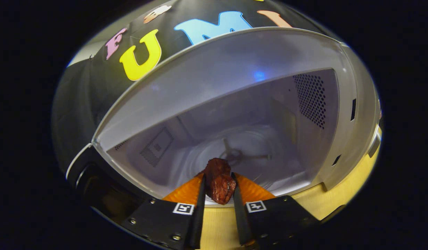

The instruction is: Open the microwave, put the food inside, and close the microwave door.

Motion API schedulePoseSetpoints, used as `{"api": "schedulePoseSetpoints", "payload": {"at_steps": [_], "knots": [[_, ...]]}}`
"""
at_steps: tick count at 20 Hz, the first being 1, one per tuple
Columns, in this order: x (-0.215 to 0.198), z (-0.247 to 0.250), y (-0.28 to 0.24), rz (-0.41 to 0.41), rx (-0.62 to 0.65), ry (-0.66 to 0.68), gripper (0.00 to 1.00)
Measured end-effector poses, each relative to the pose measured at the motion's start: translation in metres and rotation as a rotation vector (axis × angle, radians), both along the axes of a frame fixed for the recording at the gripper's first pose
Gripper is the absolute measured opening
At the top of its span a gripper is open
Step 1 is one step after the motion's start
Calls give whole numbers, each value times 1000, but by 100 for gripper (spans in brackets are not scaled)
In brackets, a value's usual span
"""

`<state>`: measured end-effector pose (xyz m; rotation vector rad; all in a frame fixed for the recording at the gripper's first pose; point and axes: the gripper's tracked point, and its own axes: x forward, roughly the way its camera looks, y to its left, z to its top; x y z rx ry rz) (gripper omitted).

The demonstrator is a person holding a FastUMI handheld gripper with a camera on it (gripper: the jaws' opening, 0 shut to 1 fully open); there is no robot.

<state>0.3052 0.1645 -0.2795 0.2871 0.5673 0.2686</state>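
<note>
A dark red-brown chunk of food (219,182) sits between my two fingers, and my gripper (218,180) is shut on it. Straight ahead stands the white microwave (359,114) with its door (92,180) swung open to the left. The cavity is pale, with a glass turntable (255,149) on a roller ring at its floor. The food hangs at the cavity's front opening, just short of the turntable. A perforated vent patch (311,99) marks the right inner wall.
The microwave rests on a light wooden tabletop (325,198), seen under and to the right of my fingers. The open door's dark inner face lies close to my left finger. Black booth cloth rises behind the microwave.
</note>
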Motion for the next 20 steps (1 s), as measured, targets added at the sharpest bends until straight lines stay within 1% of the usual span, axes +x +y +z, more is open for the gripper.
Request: {"api": "schedulePoseSetpoints", "payload": {"at_steps": [3,5,7,9,12,15,20], "knots": [[2,3,-15,-15,-111,-65,98],[2,16,-22,-12,-187,-131,98],[-8,24,-19,27,-199,-153,98],[-26,37,-19,46,-180,-162,99],[-58,66,-26,38,-152,-188,99],[-98,103,-29,48,-146,-233,98],[-164,164,-17,99,-119,-331,99]]}}
